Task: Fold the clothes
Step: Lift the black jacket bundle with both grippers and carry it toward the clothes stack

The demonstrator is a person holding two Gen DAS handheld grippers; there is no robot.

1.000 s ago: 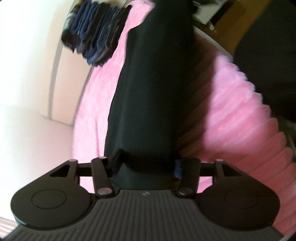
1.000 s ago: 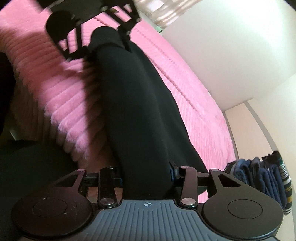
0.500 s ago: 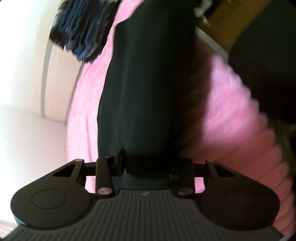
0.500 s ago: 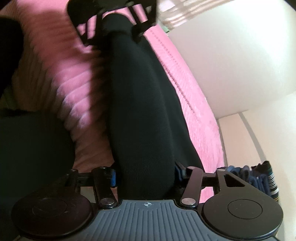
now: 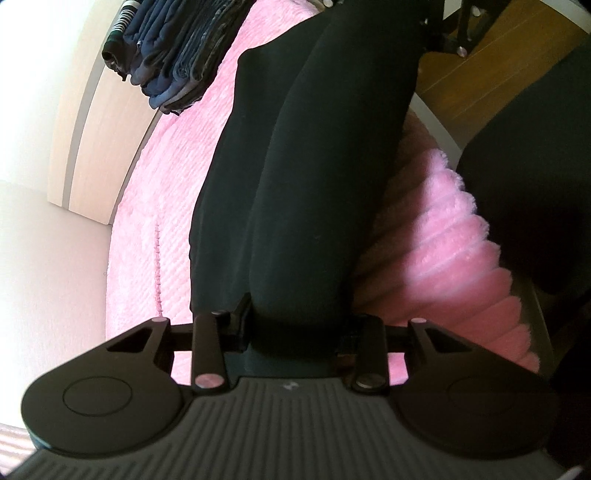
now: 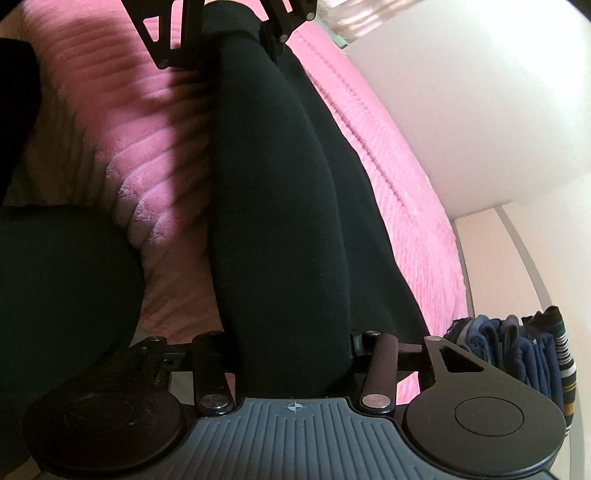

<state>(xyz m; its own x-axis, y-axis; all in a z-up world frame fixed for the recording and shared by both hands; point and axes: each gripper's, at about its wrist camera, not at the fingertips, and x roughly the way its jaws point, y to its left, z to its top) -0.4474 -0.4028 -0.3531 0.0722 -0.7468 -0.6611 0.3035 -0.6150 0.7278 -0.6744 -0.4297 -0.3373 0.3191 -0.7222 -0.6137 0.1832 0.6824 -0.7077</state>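
A long black garment [image 5: 314,184] is stretched in the air between both grippers, above a pink ribbed bedspread [image 5: 166,203]. My left gripper [image 5: 295,328] is shut on one bunched end of it. At the top of the right wrist view the same left gripper [image 6: 229,22] grips the far end of the garment [image 6: 280,184]. My right gripper [image 6: 291,350] has the other bunched end filling the gap between its fingers, and its jaws are closing on the cloth. The right gripper [image 5: 439,18] shows only partly at the top edge of the left wrist view.
A stack of folded dark blue clothes [image 5: 173,48] lies on the bedspread near a beige panel [image 5: 85,129]; it also shows as the stack [image 6: 517,350] in the right wrist view. A person's dark clothing [image 6: 55,295] stands at the bed edge. Wooden floor [image 5: 480,74] lies beyond.
The left gripper's fingers have drawn in tighter on the garment. In the right wrist view the left gripper has shifted right and toward the top edge. Both views have rolled a little.
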